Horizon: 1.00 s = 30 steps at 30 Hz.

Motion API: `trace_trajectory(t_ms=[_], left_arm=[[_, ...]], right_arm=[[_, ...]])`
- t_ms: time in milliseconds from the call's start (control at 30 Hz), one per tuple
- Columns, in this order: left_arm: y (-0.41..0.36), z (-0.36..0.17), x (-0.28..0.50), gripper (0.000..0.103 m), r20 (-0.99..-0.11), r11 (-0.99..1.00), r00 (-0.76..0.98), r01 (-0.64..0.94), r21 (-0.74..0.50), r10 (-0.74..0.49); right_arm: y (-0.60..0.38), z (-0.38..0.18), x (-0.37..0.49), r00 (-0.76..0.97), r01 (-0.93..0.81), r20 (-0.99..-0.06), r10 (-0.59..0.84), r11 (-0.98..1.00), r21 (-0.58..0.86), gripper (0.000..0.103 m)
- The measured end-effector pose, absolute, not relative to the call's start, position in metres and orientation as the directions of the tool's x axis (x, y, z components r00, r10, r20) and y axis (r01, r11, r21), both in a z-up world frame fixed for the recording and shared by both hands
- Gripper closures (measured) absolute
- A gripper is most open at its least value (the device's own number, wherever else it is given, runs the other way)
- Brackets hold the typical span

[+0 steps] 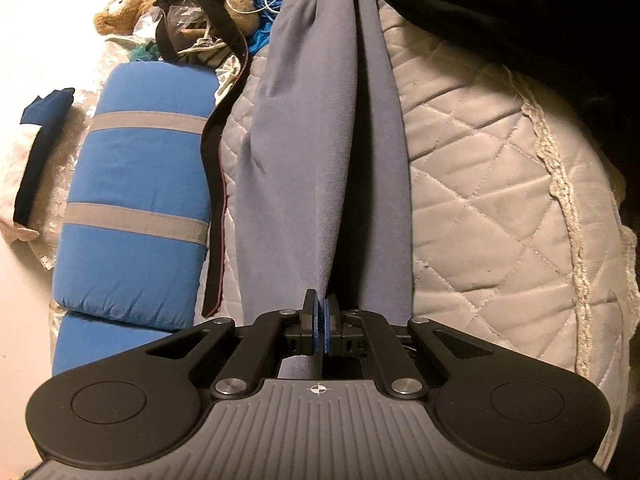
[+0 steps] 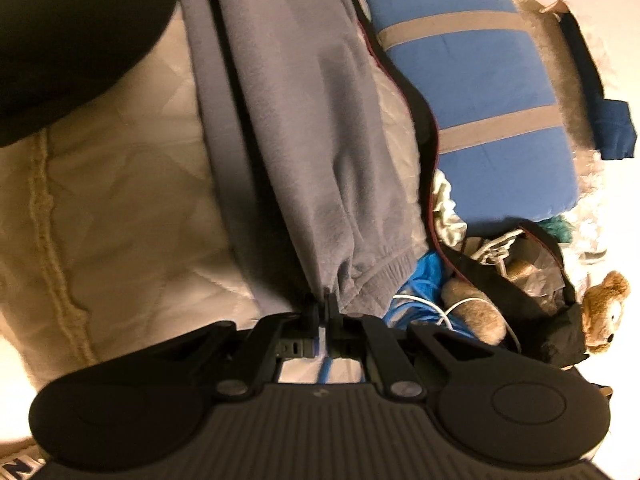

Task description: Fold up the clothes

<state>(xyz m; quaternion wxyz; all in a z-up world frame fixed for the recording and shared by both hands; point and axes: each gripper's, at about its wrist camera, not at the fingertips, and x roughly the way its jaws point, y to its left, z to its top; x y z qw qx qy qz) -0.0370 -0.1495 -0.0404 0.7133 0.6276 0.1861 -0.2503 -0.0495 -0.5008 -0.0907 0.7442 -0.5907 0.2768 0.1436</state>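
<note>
Both claws, left claw (image 1: 320, 312) and right claw (image 2: 322, 308), pinch your soft, floppy grey trousers (image 1: 304, 140); keep holding the ends.

place: home bedroom | evidence: white diamond-quilted bedspread with crocheted trim (image 1: 480, 168) | rolled blue padded bedding with grey straps (image 1: 136, 184) | brown plush teddy bear (image 1: 120, 10)

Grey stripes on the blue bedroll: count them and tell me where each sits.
2. In the left wrist view, one stripe crosses the blue bedroll towards its far end, the other lies nearer the camera. The bedroll's near end runs behind the gripper, so more may be hidden.
</note>
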Motion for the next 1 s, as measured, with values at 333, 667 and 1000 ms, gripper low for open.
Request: trace_trajectory(t_ms=[333,667,1000], left_arm=[[-0.146,-0.057,-0.035,0.097,-0.563,0.083,0.823,0.568,0.819,-0.078],[-0.130,-0.065,-0.029,0.095,-0.518,0.069,0.855,0.518,0.853,-0.016],[-0.124,-0.070,-0.021,0.073,-0.478,0.081,0.876,0.473,0.877,0.063]], right_arm=[[-0.499,-0.095,-0.051,0.836,-0.485,-0.533,-0.130,0.279,-0.829,0.044],[-0.496,-0.095,-0.047,0.868,-0.426,-0.470,-0.161,0.247,-0.871,0.034],[-0.500,-0.115,-0.037,0.881,-0.426,-0.436,-0.185,0.091,-0.900,0.048]])
